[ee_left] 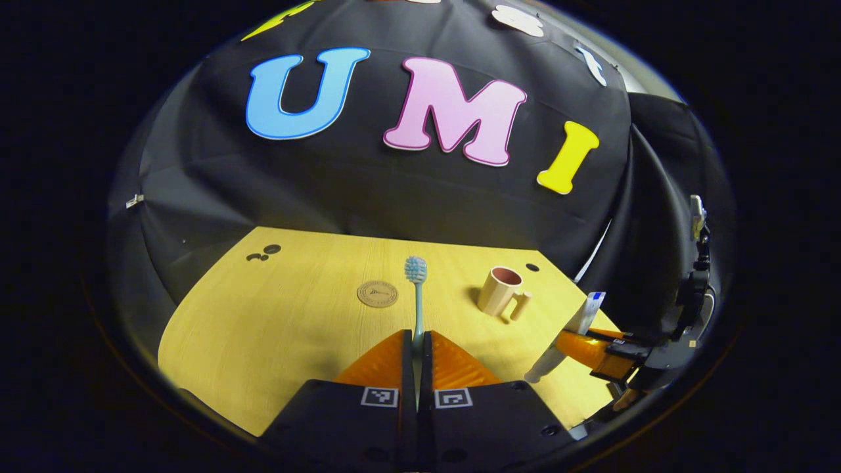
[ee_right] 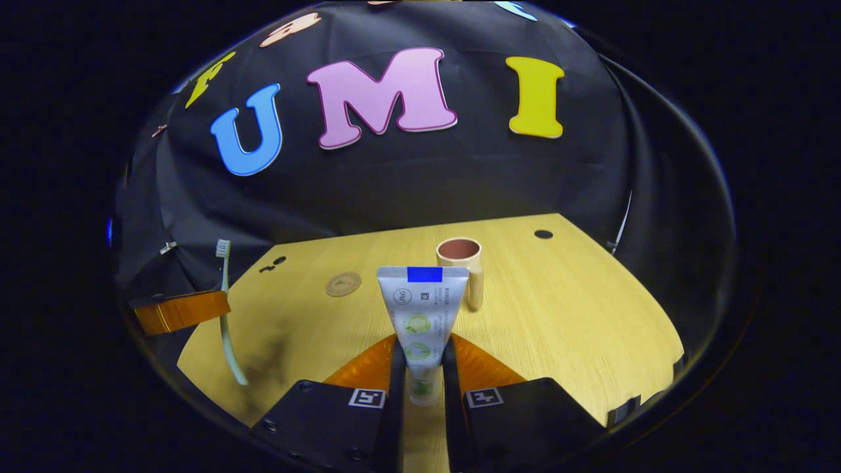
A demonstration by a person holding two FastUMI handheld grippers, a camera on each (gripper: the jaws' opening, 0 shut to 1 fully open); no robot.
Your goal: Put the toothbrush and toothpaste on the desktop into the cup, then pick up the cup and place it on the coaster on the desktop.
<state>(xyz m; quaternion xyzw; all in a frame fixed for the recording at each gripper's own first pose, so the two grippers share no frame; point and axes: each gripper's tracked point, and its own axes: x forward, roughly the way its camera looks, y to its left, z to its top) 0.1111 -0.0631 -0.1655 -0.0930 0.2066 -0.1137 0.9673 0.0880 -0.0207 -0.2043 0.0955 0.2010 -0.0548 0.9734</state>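
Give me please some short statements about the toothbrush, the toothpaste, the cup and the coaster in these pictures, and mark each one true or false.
1. The left gripper holds the toothbrush with the bristles pointing up. True.
2. The toothpaste lies flat on the desktop. False: the right gripper holds it off the desktop, both fingers pressing on the tube.
3. The cup stands upright with nothing inside. True.
4. The cup stands on the coaster. False: it stands on the bare desktop, apart from the coaster.
5. The toothbrush is already in the cup. False: it is in the left gripper, above the desktop.
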